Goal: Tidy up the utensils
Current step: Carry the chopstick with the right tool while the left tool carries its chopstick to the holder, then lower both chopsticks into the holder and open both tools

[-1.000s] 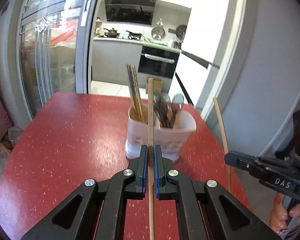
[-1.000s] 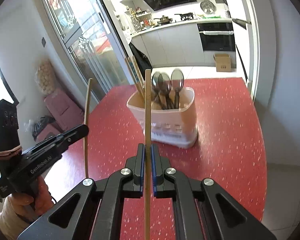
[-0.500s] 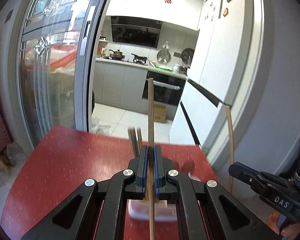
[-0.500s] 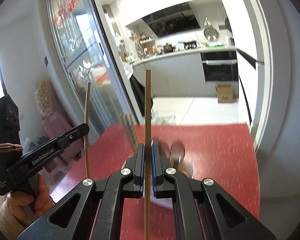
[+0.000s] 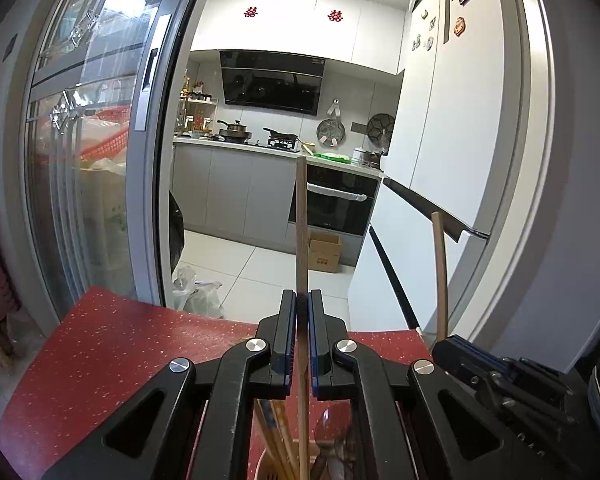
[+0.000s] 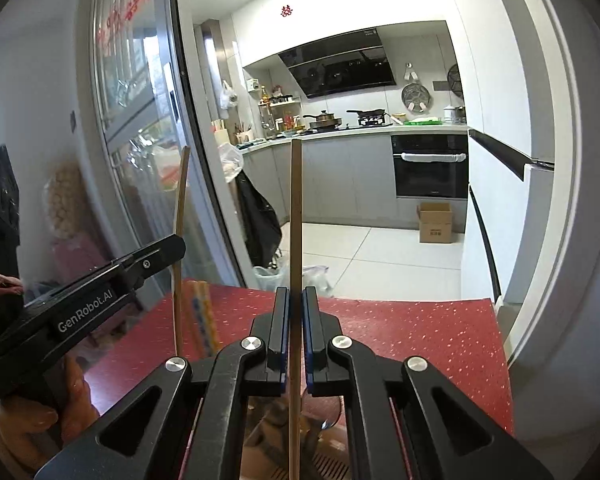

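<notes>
My left gripper [image 5: 302,320] has its fingers closed on a wooden chopstick [image 5: 301,232], which stands upright between the blue pads and runs from below the fingers to well above them. My right gripper [image 6: 296,316] likewise has its fingers clamped on a second chopstick [image 6: 295,216], also upright. In the left wrist view the right gripper [image 5: 444,350] shows at the lower right with its chopstick [image 5: 439,272] rising from it; in the right wrist view the left gripper [image 6: 176,246] shows at the left, its chopstick [image 6: 180,216] slightly tilted, with my hand [image 6: 32,412] on its handle. Both grippers are above the red speckled surface [image 5: 112,360]. The utensil holder [image 5: 278,462] lies directly beneath the fingers, mostly hidden by them; chopsticks and a spoon [image 5: 326,426] stand in it. Each held chopstick's lower end reaches down toward the holder, but contact cannot be confirmed. A kitchen with an oven [image 5: 336,204] lies beyond.
</notes>
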Tool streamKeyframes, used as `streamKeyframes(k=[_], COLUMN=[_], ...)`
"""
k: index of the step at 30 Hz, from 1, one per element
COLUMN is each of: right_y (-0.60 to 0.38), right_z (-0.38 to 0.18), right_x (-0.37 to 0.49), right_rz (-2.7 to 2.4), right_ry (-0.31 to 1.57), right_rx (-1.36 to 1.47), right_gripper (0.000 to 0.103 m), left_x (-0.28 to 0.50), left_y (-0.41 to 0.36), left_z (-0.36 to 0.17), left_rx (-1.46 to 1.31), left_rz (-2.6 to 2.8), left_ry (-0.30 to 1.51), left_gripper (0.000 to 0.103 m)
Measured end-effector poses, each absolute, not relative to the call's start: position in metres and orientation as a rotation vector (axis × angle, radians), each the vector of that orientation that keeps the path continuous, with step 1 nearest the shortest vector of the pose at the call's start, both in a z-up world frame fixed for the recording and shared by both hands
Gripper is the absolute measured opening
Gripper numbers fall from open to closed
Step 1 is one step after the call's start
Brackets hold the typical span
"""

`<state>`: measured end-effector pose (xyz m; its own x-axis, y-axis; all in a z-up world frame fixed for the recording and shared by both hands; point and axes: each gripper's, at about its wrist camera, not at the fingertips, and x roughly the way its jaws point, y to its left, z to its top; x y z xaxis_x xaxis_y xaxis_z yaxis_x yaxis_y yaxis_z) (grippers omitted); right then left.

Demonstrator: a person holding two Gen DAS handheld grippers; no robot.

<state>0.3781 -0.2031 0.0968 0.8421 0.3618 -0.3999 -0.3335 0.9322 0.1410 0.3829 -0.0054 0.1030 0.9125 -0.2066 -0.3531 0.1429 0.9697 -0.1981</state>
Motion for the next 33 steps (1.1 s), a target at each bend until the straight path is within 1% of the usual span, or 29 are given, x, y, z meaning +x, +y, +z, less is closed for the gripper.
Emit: streamKeyframes(k=[10, 16, 28, 33], right_y=[-0.190, -0.183, -0.181, -0.186], right_z=[0.057, 0.038, 0.022, 0.023], right_x=[0.375, 0.360, 0.352, 0.353], right_rz=[0.333, 0.320, 0.345, 0.348], right_ry=[0.375, 0.370, 0.451, 0.486], right_rx=[-0.052, -0.122, -0.151, -0.107], right_gripper=[0.006, 0.006, 0.006, 0.007], left_x=[0.379, 0.371, 0.357, 0.352], left_y=[-0.008, -0.009, -0.009, -0.007], left_z=[0.057, 0.045, 0.032, 0.033], left_rx=[-0.184, -0.152, -0.078, -0.069], left_rz=[-0.162, -0.156, -0.121, -0.102], left_ry=[0.368, 0.377, 0.461, 0.494], left_gripper=[0.034, 0.034, 0.034, 0.034])
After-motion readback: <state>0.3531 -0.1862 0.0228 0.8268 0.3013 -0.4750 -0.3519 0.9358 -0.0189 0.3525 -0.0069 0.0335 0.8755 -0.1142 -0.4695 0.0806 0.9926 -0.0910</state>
